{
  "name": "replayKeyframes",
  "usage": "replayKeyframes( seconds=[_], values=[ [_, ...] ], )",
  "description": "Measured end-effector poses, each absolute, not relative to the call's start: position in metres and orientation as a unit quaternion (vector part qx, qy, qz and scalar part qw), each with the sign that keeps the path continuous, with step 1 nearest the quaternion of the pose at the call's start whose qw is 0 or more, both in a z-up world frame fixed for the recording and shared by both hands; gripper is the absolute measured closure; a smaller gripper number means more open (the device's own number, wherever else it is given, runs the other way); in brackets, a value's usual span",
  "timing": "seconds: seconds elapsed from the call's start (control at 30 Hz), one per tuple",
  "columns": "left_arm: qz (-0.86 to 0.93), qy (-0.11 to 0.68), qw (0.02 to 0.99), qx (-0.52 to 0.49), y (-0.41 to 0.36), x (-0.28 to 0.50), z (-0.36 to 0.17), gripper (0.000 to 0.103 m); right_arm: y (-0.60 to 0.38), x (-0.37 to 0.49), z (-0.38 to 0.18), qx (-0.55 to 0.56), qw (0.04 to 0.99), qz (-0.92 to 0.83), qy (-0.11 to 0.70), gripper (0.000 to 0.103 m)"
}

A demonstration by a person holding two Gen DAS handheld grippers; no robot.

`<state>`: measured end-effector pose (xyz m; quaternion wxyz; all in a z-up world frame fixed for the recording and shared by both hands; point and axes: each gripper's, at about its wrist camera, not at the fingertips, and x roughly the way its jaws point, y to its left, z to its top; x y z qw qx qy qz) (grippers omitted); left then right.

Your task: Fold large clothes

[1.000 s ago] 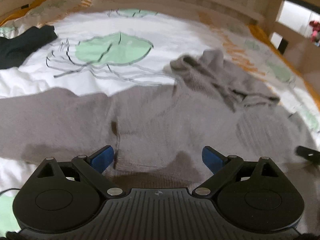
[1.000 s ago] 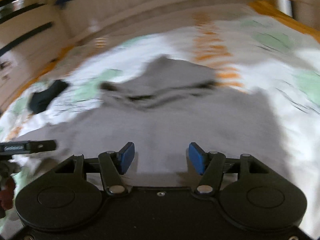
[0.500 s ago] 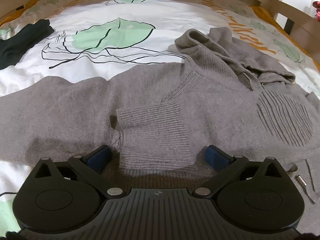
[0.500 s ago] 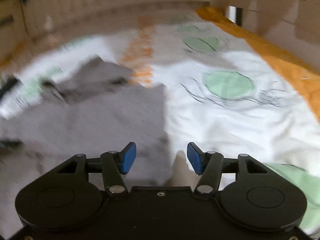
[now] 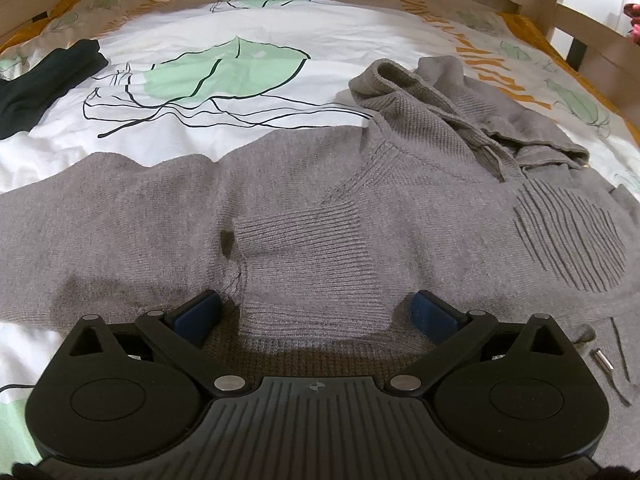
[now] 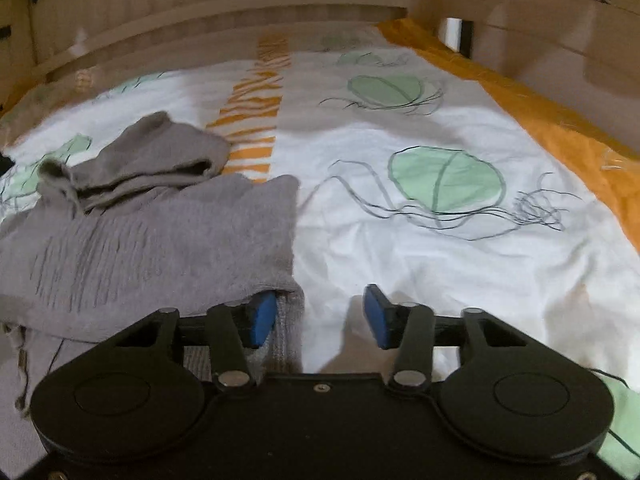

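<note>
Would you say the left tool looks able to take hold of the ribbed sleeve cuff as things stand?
Probably yes: the left tool stands wide open with the ribbed cuff lying flat between its fingers, nothing covering it.

grey hooded sweater (image 5: 320,184): 1 | black garment (image 5: 44,80): 1 | bed cover (image 5: 240,24): 1

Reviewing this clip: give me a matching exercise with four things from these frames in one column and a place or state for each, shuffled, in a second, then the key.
Things:
1. grey hooded sweater
2. dark garment
3. left gripper
4. folded-in sleeve cuff

Places or states:
A. jaws wide open
B. spread flat on the bedcover
C. far left, apart from the sweater
D. lying across the sweater's front

Pairs: 1-B, 2-C, 3-A, 4-D
</note>
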<state>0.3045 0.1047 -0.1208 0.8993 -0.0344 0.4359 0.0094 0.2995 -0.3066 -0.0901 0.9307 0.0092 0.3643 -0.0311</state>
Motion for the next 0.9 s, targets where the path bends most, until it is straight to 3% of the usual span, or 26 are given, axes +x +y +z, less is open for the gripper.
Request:
replayKeyframes(
  seconds=[0.13,0.2,0.23,0.3,0.43,0.63,0.9],
  values=[
    [0.010,0.435,0.900,-0.034,0.104,0.304,-0.121,0.000,-0.318,0.290,-0.092,0.030,0.922,-0.060,0.382,0.050],
    [0.010,0.435,0.900,-0.035,0.104,0.304,-0.121,0.000,-0.323,0.288,-0.091,0.022,0.916,-0.094,0.389,0.070],
    [0.011,0.435,0.900,-0.035,0.104,0.304,-0.121,0.000,-0.328,0.287,-0.089,0.038,0.916,-0.094,0.389,0.070],
    [0.011,0.435,0.900,-0.035,0.104,0.305,-0.121,0.000,-0.333,0.281,-0.078,0.072,0.927,-0.068,0.362,0.059],
    [0.012,0.433,0.900,-0.035,0.103,0.304,-0.121,0.000,-0.306,0.287,-0.062,0.030,0.946,-0.003,0.322,0.059],
    [0.012,0.430,0.902,-0.034,0.104,0.303,-0.121,0.000,-0.302,0.299,-0.097,0.028,0.920,-0.020,0.391,0.058],
    [-0.015,0.405,0.912,-0.068,0.114,0.295,-0.114,0.001,-0.308,0.286,-0.080,0.058,0.926,-0.025,0.372,0.043]
  ],
)
